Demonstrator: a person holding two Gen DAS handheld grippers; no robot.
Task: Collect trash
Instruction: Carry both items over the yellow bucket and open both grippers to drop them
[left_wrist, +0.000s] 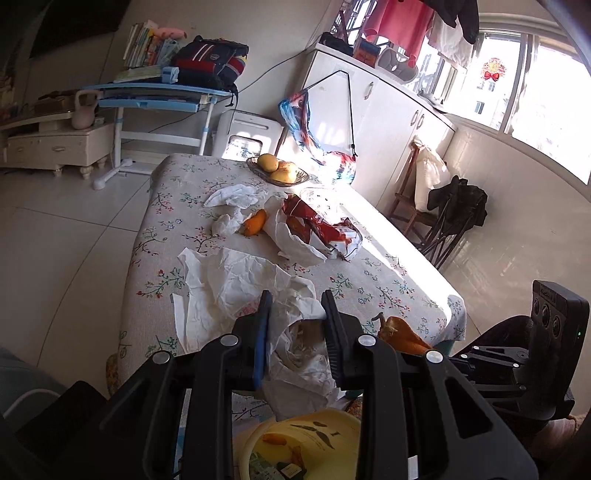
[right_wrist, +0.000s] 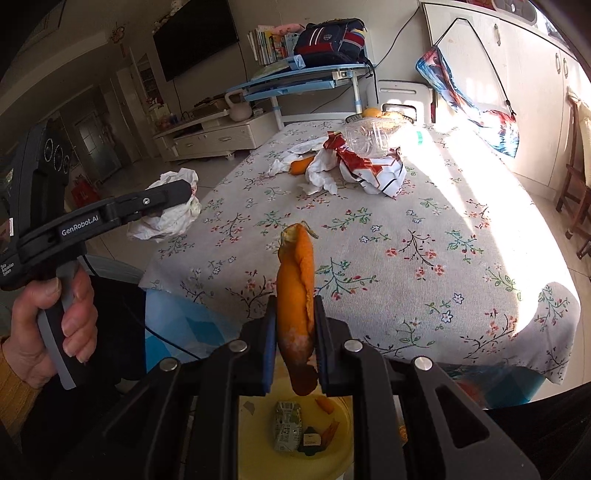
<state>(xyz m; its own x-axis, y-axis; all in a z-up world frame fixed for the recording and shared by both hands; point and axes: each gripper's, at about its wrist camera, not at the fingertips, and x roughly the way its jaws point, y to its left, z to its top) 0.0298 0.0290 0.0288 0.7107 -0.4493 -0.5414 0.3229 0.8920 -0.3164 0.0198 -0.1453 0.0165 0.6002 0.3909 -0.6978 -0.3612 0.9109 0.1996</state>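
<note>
Right wrist view has the right tongs (right_wrist: 295, 332) clamped on a long curled strip of orange peel (right_wrist: 296, 295), hanging right above the yellow plastic trash bin (right_wrist: 332, 454) that sits below the table edge. My guess is it's held there so the peel drops straight in once the grip opens. The bin already holds a crumpled greenish carton (right_wrist: 287, 430), a small dark wrapper (right_wrist: 311, 439) and a couple of orange peel bits.

The left tongs (left_wrist: 295, 306) are squeezed around a wad of crumpled white paper (left_wrist: 295, 354), also over the bin, so both loads look lined up for dumping together.

Left on the floral-cloth table (right_wrist: 424, 258), counting from the left wrist view: one big crinkled white paper sheet (left_wrist: 236, 280), two smaller white tissue wads (left_wrist: 234, 195), one piece of orange peel (left_wrist: 255, 222), one torn red-and-white snack bag (left_wrist: 317, 225), and one clear plastic bottle (right_wrist: 376, 136) lying on its side. The wicker basket of fruit (left_wrist: 277, 170) at the far end probably isn't trash; I can make out about three fruits. So roughly six pieces to go by my count.
</note>
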